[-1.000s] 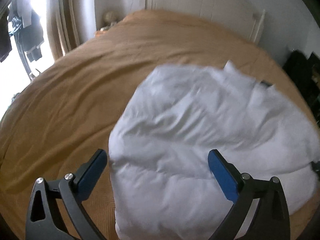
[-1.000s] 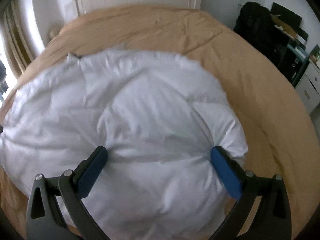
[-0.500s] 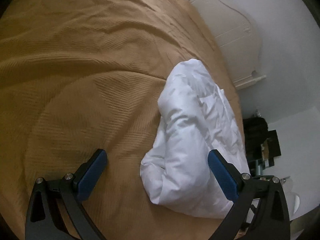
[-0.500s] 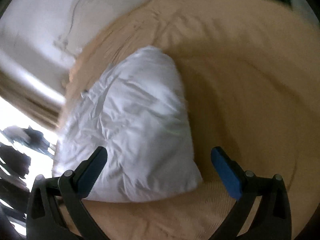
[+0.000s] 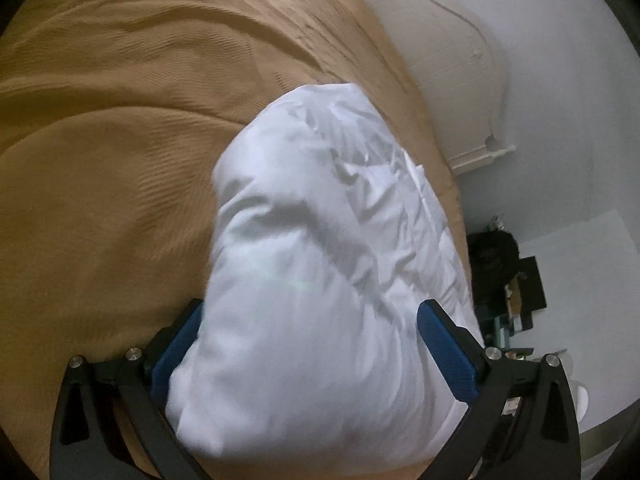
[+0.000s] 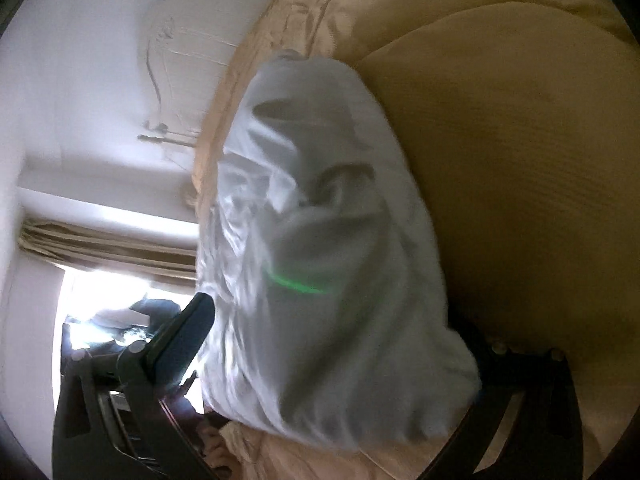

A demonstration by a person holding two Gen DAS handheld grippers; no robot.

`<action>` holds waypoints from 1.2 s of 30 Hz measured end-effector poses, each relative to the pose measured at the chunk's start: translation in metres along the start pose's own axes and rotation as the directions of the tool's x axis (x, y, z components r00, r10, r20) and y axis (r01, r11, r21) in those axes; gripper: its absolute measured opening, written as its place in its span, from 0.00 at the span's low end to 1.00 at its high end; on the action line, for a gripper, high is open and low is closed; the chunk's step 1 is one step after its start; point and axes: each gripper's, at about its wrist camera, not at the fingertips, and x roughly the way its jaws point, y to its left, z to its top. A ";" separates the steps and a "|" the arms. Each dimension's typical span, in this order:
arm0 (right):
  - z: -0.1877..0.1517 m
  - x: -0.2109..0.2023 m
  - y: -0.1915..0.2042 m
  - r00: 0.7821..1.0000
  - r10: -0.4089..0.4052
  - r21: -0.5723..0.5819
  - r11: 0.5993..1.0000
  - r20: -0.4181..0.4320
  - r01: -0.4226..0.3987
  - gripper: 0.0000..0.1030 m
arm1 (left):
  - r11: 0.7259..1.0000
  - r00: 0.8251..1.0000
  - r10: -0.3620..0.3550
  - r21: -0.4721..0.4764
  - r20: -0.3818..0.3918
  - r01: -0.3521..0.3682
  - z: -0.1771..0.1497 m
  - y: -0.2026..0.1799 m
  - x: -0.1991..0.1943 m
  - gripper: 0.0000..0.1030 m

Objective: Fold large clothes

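Observation:
A puffy white garment (image 5: 320,264), folded into a thick bundle, lies on a tan bedspread (image 5: 112,160). My left gripper (image 5: 312,344) is wide open and straddles the bundle's near end, with a blue pad on each side. In the right wrist view the same white garment (image 6: 320,264) fills the space between the open jaws of my right gripper (image 6: 332,344). Its left pad (image 6: 180,340) shows; the right pad is hidden behind the cloth. Both views are tilted sideways.
A white headboard (image 5: 452,60) stands against the wall at the far end of the bed. Dark furniture and clutter (image 5: 508,276) stand beside the bed. A curtained bright window (image 6: 104,264) is on the other side.
Both grippers rolled sideways and moved in on the garment. A second ago they were above it; now each straddles one end of the bundle, jaws still wide open.

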 end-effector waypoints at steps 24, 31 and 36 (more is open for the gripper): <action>-0.094 -0.119 0.052 0.997 0.052 -0.108 0.992 -0.057 -0.058 0.40 | 0.999 0.998 0.048 0.025 -0.042 -0.047 -0.076 -0.020 -0.120 0.34; -0.142 -0.098 -0.064 0.996 0.025 0.116 0.993 -0.089 -0.014 0.78 | 0.990 0.996 -0.037 -0.140 -0.083 0.025 -0.111 0.054 -0.107 0.55; -0.130 -0.117 -0.055 0.994 -0.008 0.069 0.997 -0.106 0.016 0.81 | 0.997 0.997 0.078 -0.009 -0.011 -0.079 -0.089 0.036 -0.139 0.64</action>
